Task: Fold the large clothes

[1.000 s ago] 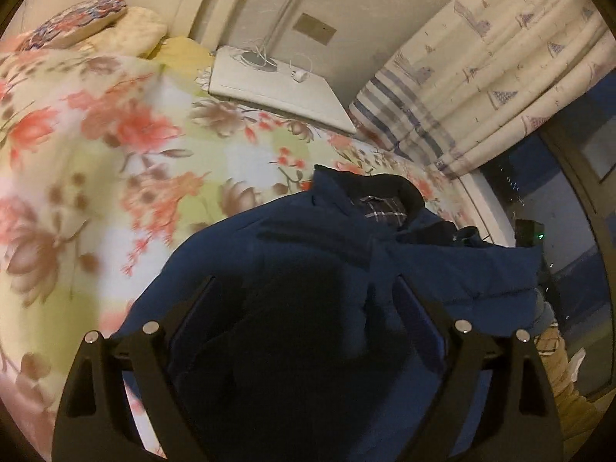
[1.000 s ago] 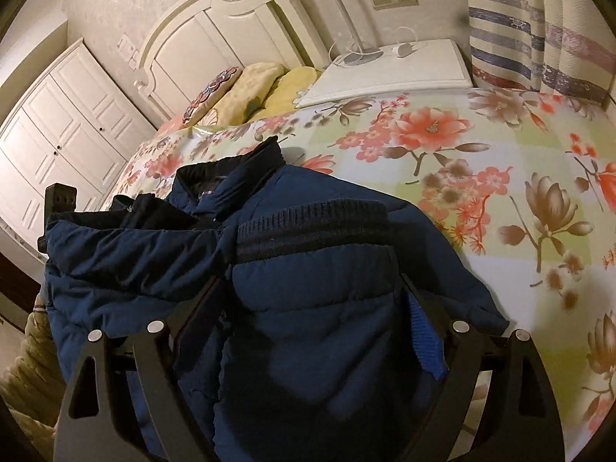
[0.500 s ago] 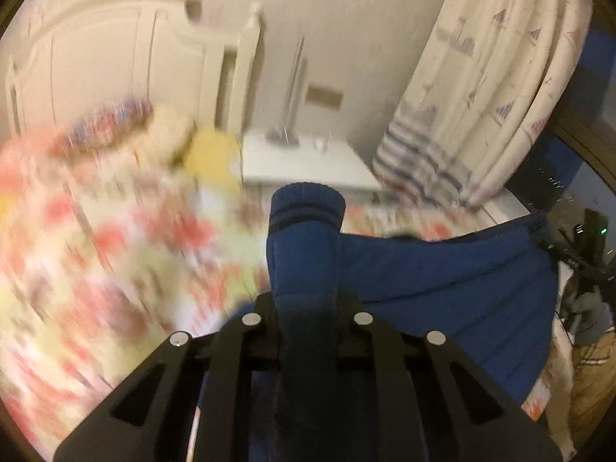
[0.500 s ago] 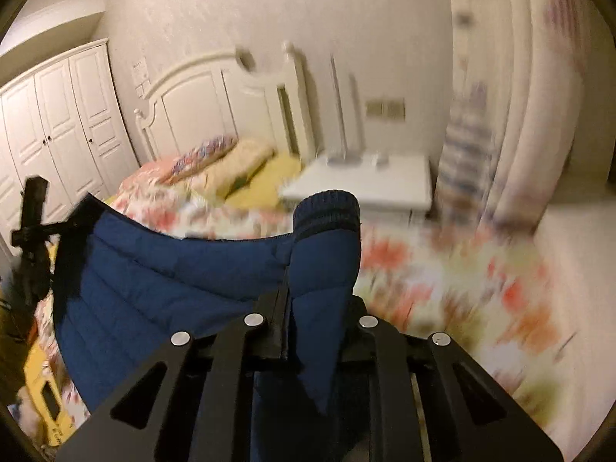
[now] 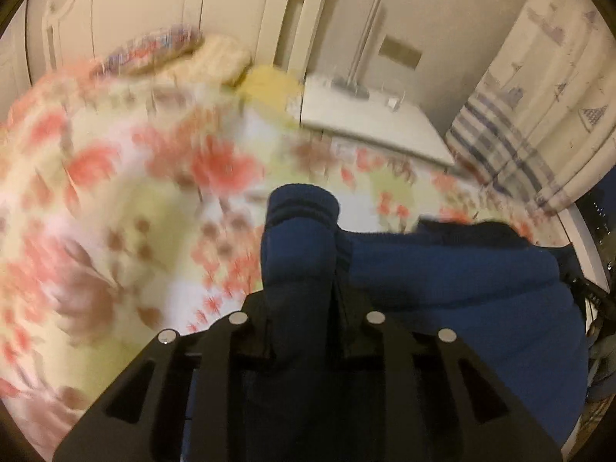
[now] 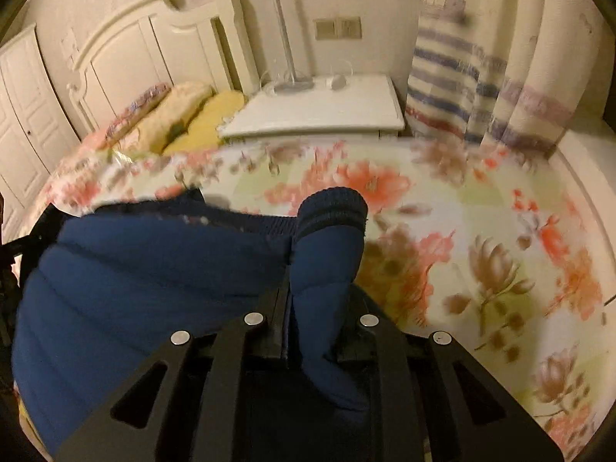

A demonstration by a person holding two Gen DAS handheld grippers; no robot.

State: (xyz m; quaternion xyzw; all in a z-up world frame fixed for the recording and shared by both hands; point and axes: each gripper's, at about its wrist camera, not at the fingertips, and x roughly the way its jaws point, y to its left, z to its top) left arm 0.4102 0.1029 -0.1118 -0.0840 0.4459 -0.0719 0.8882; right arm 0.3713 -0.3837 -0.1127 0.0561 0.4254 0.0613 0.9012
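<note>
Floral bed (image 6: 481,208): one navy jacket (image 6: 134,269), two claws (image 5: 304,292) (image 6: 319,288) each pinching cuff.

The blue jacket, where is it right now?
The blue jacket hangs over the floral bedspread, stretched between both grippers, a ribbed cuff poking up from each set of jaws.

Both grippers' fingers (image 5: 304,308) now clamped on lifted jacket (image 6: 127,277) cuffs.

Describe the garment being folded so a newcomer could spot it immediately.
Start at the bed with the floral bedspread. Over its near edge hangs a navy quilted jacket, its ribbed knit cuffs pinched in each hand-held gripper. It is the only dark, plain fabric there.
</note>
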